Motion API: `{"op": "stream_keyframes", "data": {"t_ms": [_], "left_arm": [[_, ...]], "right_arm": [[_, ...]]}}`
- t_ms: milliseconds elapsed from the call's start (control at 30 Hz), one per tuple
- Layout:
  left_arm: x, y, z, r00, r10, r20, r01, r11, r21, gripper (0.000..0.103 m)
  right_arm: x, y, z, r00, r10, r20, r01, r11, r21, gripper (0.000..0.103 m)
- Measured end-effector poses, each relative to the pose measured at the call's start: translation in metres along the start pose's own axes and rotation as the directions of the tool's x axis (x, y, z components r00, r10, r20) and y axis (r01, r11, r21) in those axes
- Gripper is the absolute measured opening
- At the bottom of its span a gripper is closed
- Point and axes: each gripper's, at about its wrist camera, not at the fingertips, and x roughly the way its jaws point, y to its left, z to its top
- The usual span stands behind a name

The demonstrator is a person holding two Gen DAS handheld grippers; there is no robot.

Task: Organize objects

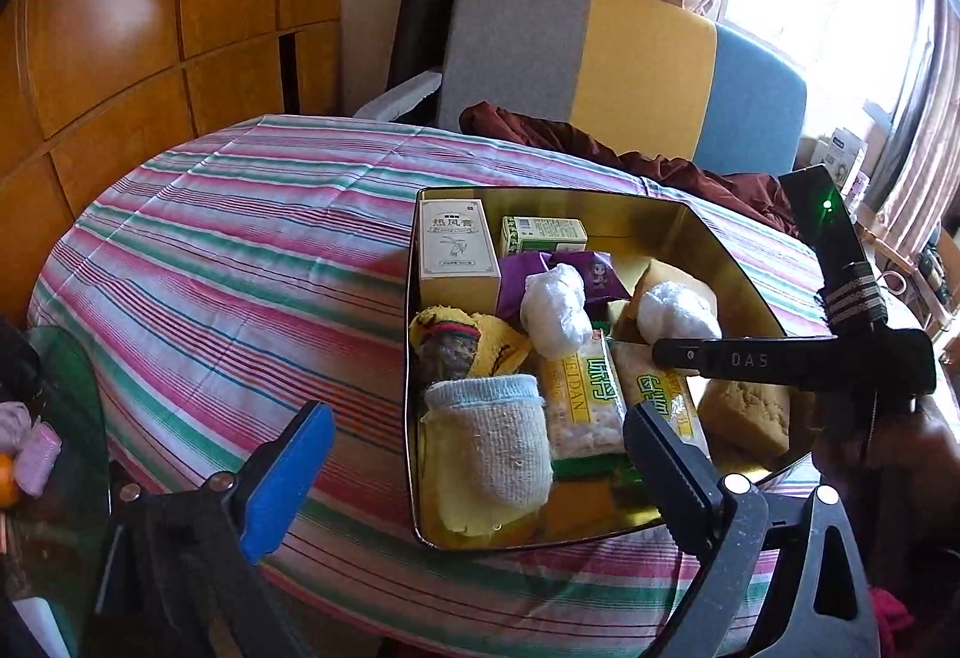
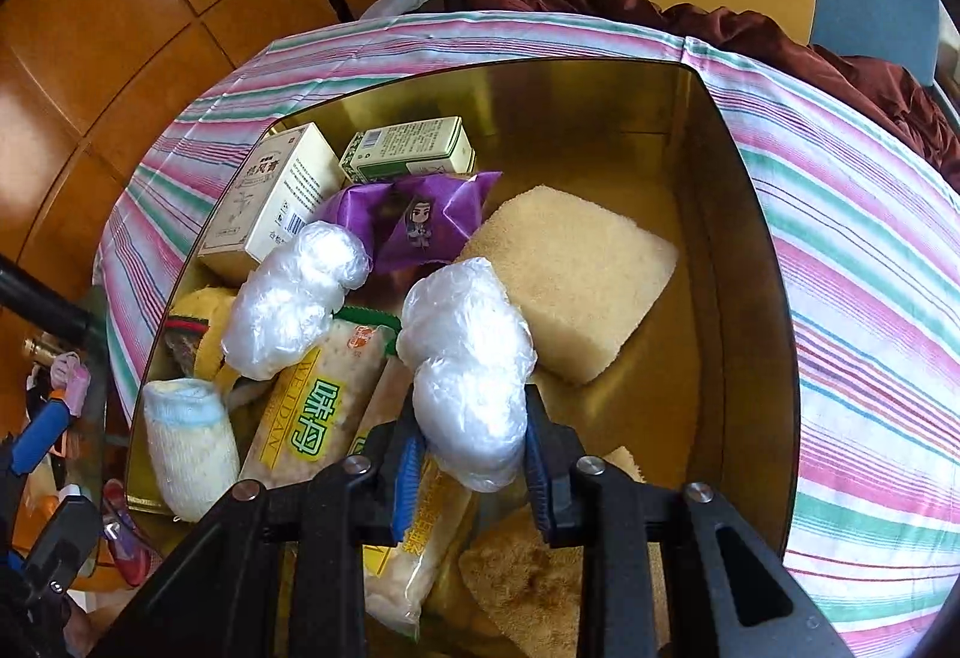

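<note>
The left gripper hangs with jaws spread wide and empty over the rolled sock at the gold tin's left end. Further right, the right gripper pinches 1 plastic-wrapped bundle above the snack packets; lower it until it rests, then let go.

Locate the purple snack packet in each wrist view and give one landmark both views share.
Left wrist view: the purple snack packet lies mid-frame in the gold tin, behind two white plastic bundles, right of the cream box.
Right wrist view: the packet sits upper centre, between the cream box and a tan sponge.
Shared landmark: the green-and-white box just behind the packet.
</note>
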Motion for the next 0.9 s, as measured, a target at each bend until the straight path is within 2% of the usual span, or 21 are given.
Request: {"op": "stream_keyframes", "data": {"t_ms": [33,100,200,300,400,500,633,733,900], "left_arm": [[-0.001,0.0,0.0,1.0,0.005,0.002,-0.005,1.0,0.001,0.101],[-0.002,-0.001,0.0,1.0,0.013,0.009,-0.013,1.0,0.002,0.103],[-0.004,-0.002,0.0,1.0,0.025,0.015,-0.025,1.0,0.0,0.103],[-0.007,-0.005,0.0,0.998,0.054,0.022,-0.054,0.998,0.007,0.103],[-0.01,-0.006,0.0,0.997,0.071,0.03,-0.071,0.997,-0.014,0.103],[-0.014,-0.007,0.001,0.995,0.091,0.029,-0.089,0.994,-0.058,0.103],[-0.021,-0.014,-0.002,0.996,0.078,0.032,-0.075,0.995,-0.07,0.103],[-0.026,-0.021,-0.004,0.994,0.089,0.06,-0.085,0.995,-0.06,0.103],[-0.026,-0.023,-0.007,0.995,0.086,0.046,-0.082,0.994,-0.077,0.103]], "right_arm": [[-0.001,-0.001,-0.001,1.0,0.004,-0.001,-0.004,1.0,0.012,0.032],[-0.005,-0.001,-0.003,1.0,0.008,-0.001,-0.008,1.0,0.025,0.047],[-0.011,0.005,-0.01,1.0,0.007,0.017,-0.007,1.0,0.004,0.058],[-0.024,0.012,-0.019,0.998,-0.032,0.058,0.034,0.999,-0.028,0.068],[-0.041,0.015,-0.029,0.989,-0.081,0.121,0.086,0.996,-0.036,0.069],[-0.065,0.014,-0.042,0.97,-0.148,0.191,0.154,0.988,-0.017,0.069],[-0.096,0.014,-0.062,0.923,-0.259,0.284,0.26,0.965,0.033,0.07],[-0.109,0.012,-0.071,0.895,-0.321,0.309,0.317,0.946,0.066,0.07],[-0.115,0.01,-0.079,0.874,-0.351,0.335,0.343,0.936,0.083,0.07]]}}
